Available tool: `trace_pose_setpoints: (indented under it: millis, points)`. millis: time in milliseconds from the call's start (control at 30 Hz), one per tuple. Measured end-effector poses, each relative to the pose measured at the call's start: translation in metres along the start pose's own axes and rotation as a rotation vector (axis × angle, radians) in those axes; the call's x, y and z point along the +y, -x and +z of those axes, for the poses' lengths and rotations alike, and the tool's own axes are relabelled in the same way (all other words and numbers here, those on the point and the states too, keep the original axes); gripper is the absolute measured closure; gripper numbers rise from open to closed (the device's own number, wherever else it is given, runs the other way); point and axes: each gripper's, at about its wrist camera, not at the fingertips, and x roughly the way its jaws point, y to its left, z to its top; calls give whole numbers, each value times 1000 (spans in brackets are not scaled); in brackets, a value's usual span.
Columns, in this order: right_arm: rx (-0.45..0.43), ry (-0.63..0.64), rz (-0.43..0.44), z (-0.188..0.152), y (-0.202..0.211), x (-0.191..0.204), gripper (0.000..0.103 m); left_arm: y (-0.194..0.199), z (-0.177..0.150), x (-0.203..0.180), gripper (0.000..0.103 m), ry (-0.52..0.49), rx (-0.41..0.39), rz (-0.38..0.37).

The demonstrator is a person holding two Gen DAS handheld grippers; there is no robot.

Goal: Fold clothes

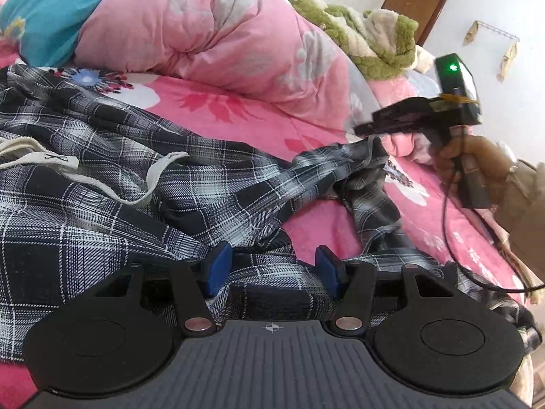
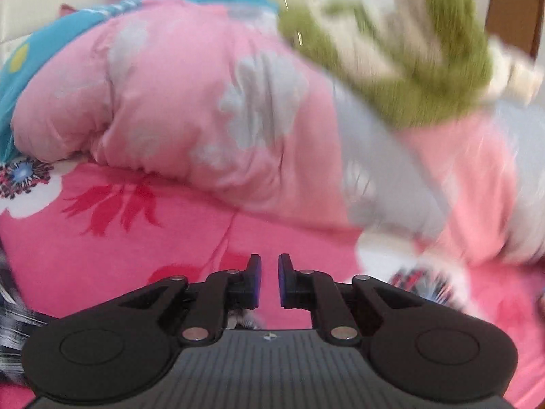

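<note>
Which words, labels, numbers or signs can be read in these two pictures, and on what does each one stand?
"X": one dark mark on the white collar band of the plaid shirt; it may be only a cross.
Crosshair sign, no letters: on the grey body behind the left tongs; the same behind the right tongs.
Reddish marks on the pink sheet: too blurred to read.
No brand or number is legible.

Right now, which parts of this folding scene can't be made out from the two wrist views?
- Right gripper grip: in the left wrist view its tips meet the plaid shirt, but the bunched sleeve hides the pads; the right wrist view shows nearly closed jaws with no cloth between them.
- Shirt's near hem: covered by the left gripper body.
- Green fleece: motion-blurred in the right wrist view.
- Shirt's left side: cut off by the frame edge.
</note>
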Motion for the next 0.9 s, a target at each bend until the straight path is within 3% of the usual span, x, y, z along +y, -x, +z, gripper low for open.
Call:
trace_pose_setpoints:
  millis: [67, 133, 200, 333, 400, 433, 500, 533, 567, 600, 733, 800, 867, 900]
  points:
    - [65, -97, 30, -3, 8, -15, 74, 0, 0, 0, 49, 0, 2, 3]
    - [38, -200, 81, -17, 42, -37, 35, 0, 1, -1, 49, -1, 5, 6]
    - [47, -294, 178, -36, 72, -53, 21, 0, 2, -1, 49, 1, 7, 8]
    - [325, -328, 368, -74, 71, -34, 20, 0, 1, 0, 49, 13, 8, 9]
    - [386, -297, 399, -83, 58, -12, 25, 0, 0, 0, 49, 17, 4, 10]
    - [394, -259, 407, -85, 52, 1, 46, 1, 0, 0, 49, 20, 3, 10]
    - [382, -156, 397, -86, 48, 23, 66, 2, 0, 1, 49, 25, 2, 9]
    - [360, -91, 377, -84, 49, 32, 84, 2, 0, 2, 49, 28, 1, 8]
    - [339, -27, 358, -83, 51, 42, 91, 2, 1, 2, 49, 34, 3, 6]
    - [322, -1, 343, -79, 56, 44, 91, 3, 1, 3, 49, 39, 4, 4]
    - [120, 219, 88, -45, 66, 40, 92, 3, 2, 4, 49, 50, 10, -2]
    - [73, 208, -12, -27, 55, 31, 91, 2, 2, 4, 49, 49, 10, -2]
    - [65, 190, -77, -11, 33, 24, 84, 2, 2, 4, 49, 49, 10, -1]
    - [76, 173, -91, -5, 21, 19, 65, 2, 2, 4, 49, 46, 10, -1]
